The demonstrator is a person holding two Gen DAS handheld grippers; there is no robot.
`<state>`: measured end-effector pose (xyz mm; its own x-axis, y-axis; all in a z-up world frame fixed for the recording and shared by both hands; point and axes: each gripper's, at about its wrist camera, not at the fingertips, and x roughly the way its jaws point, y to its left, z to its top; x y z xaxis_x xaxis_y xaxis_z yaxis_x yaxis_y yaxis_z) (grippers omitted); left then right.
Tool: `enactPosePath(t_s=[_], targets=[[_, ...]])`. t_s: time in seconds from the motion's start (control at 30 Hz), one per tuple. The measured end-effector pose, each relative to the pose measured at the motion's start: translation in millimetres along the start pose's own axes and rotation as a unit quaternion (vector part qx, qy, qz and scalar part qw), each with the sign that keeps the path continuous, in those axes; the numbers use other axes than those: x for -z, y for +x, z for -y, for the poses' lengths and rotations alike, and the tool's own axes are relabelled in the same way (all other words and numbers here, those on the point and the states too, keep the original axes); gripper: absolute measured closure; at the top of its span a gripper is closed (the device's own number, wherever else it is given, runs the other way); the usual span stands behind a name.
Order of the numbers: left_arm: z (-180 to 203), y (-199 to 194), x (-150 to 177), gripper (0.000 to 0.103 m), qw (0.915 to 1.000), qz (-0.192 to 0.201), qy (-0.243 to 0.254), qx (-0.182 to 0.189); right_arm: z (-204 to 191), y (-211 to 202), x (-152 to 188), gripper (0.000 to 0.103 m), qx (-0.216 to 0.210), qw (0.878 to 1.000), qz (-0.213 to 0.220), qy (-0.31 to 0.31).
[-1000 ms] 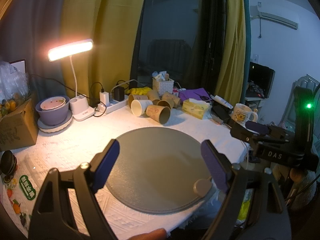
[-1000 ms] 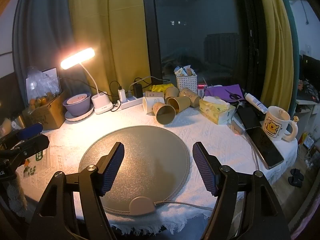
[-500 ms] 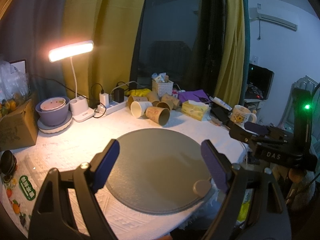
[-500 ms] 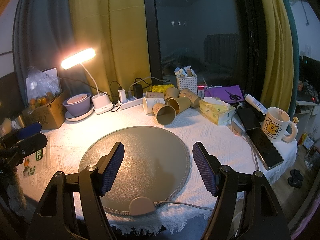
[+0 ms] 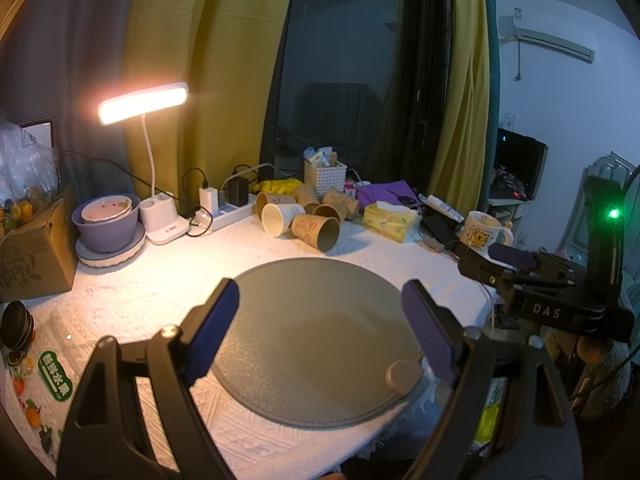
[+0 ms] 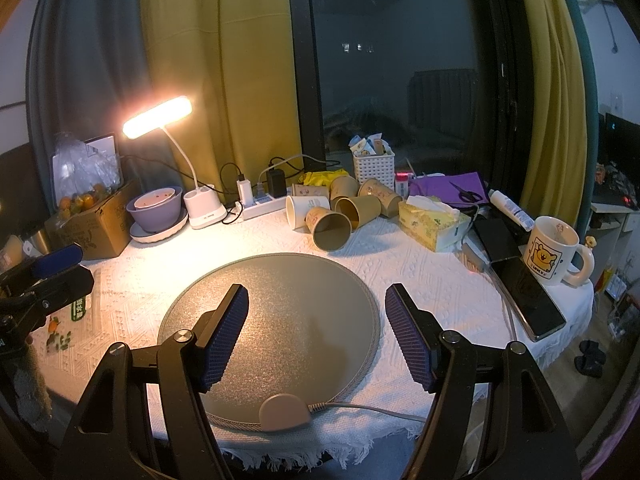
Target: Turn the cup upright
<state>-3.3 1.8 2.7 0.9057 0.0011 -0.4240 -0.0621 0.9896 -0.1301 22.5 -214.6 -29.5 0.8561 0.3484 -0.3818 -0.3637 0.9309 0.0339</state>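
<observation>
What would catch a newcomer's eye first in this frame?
The lit desk lamp glowing at the table's back left, then the heap of paper cups lying on their sides behind the round grey mat. Both the left gripper and right gripper hang open over that mat, holding nothing.

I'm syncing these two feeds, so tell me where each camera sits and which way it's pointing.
Left wrist: rides the left tool, looking forward over the round grey mat toward the tipped paper cups; own open fingers show, right tool at right.
Right wrist: rides the right tool, facing the same mat and cups; left tool at left.
Shared: mat, cups, desk lamp, cartoon mug.
</observation>
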Motion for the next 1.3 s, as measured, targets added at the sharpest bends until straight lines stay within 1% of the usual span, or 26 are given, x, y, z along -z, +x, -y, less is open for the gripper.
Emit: enactPosePath(t_s=[1.07, 1.3], targets=[[1, -2, 0, 0.018, 1.0000, 0.002, 0.003, 0.000, 0, 0, -1, 0.029, 0.001, 1.000, 0.001, -0.002], [-3, 11, -8, 0.018, 0.9999, -0.008, 0.014, -0.001, 3, 4, -3, 0.029, 0.001, 1.000, -0.004, -0.004]])
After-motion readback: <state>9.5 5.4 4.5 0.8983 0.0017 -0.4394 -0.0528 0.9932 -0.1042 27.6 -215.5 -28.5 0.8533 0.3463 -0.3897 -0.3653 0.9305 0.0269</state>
